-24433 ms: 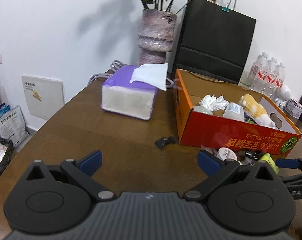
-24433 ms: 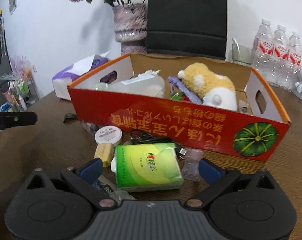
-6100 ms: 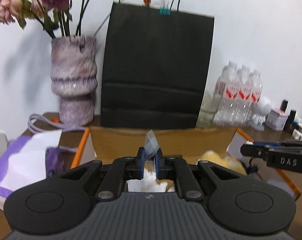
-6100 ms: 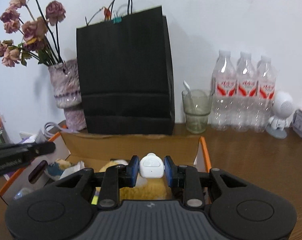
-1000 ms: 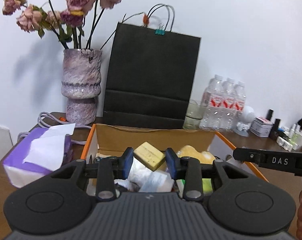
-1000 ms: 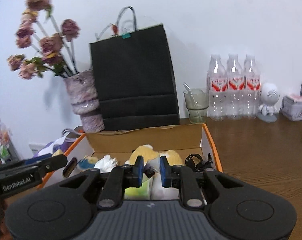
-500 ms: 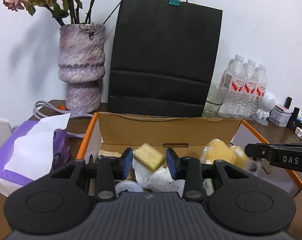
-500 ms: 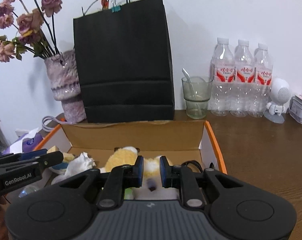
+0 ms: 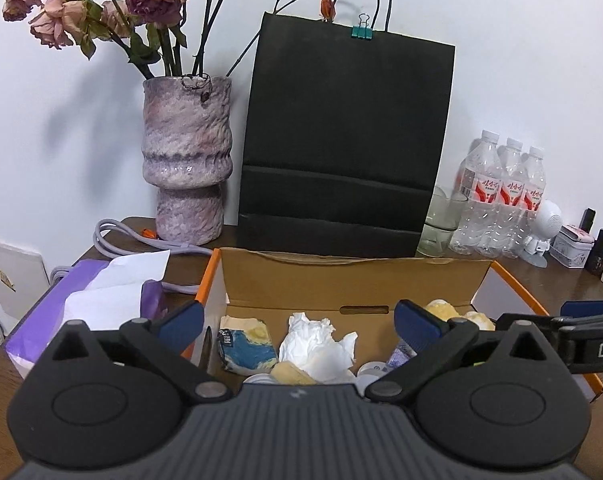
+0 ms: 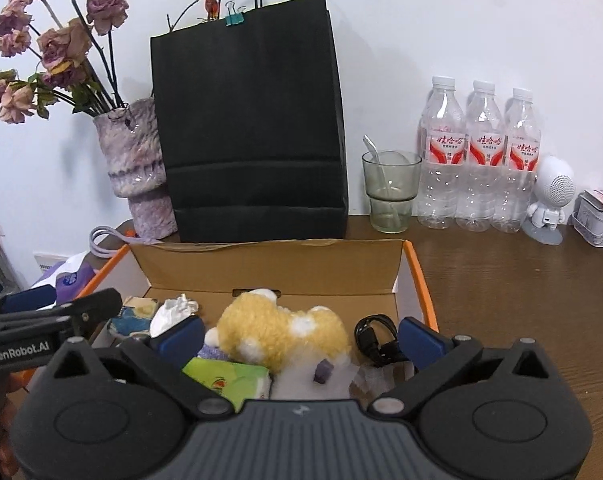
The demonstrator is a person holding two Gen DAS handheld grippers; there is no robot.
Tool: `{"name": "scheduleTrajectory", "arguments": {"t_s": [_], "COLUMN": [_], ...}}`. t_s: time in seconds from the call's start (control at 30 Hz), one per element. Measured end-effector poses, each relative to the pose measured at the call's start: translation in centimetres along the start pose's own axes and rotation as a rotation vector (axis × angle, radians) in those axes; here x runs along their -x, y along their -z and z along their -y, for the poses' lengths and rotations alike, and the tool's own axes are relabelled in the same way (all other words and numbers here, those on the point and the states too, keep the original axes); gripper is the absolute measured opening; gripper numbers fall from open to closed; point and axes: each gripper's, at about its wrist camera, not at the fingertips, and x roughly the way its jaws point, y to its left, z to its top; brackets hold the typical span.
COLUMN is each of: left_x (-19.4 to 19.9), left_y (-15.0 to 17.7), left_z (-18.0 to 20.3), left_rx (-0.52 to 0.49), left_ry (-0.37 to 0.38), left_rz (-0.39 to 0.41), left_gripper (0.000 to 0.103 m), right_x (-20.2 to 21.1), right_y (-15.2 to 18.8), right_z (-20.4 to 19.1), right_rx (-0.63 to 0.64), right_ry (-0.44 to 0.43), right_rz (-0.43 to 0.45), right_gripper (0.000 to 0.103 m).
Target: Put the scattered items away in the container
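Observation:
The orange cardboard box (image 9: 357, 258) lies below both grippers. My left gripper (image 9: 297, 326) hangs over its left half, jaws opening wide, nothing between them. Under it lie a yellow block (image 9: 291, 372), crumpled white tissue (image 9: 317, 346) and a blue-and-yellow packet (image 9: 247, 350). My right gripper (image 10: 301, 338) hangs over the box's right half, jaws opening wide too, and it grips nothing. Below it are a yellow plush toy (image 10: 277, 332), a small purple piece (image 10: 324, 371) on a clear packet, a green tissue pack (image 10: 229, 380) and a coiled black cable (image 10: 375, 338).
Behind the box stand a black paper bag (image 9: 345, 140) and a mottled vase of dried roses (image 9: 187, 160). A purple tissue box (image 9: 101, 304) sits left of the box. A glass (image 10: 389, 192), three water bottles (image 10: 479, 160), a white figurine (image 10: 551, 200) and a tin (image 10: 599, 218) line the back right.
Both grippers went from nearly shut to wide open. The yellow block left the left jaws and fell into the box; the small purple piece dropped from the right jaws.

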Motion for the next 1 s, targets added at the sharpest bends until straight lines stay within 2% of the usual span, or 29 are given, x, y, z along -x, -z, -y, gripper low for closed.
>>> {"name": "scheduleTrajectory", "arguments": {"t_s": [0.27, 0.53, 1.0], "left_x": [1.0, 3.8, 10.6], "left_y": [0.0, 1.2, 3.9], "left_z": [0.5, 1.2, 1.1], "left_rx": [0.001, -0.013, -0.033], "left_ry": [0.018, 0.044, 0.044], "left_rz": [-0.005, -0.001, -0.011], "left_gripper": [0.103, 0.103, 0.103], "right_x": [1.0, 3.8, 9.8], "right_y": [0.0, 1.3, 6.1], "right_z": [-0.4, 0.5, -0.1], "right_rx": [-0.005, -0.066, -0.06], "right_ry": [-0.01, -0.079, -0.088], "right_rz": [0.019, 0.118, 0.076], "right_gripper": [0.103, 0.103, 0.103]}}
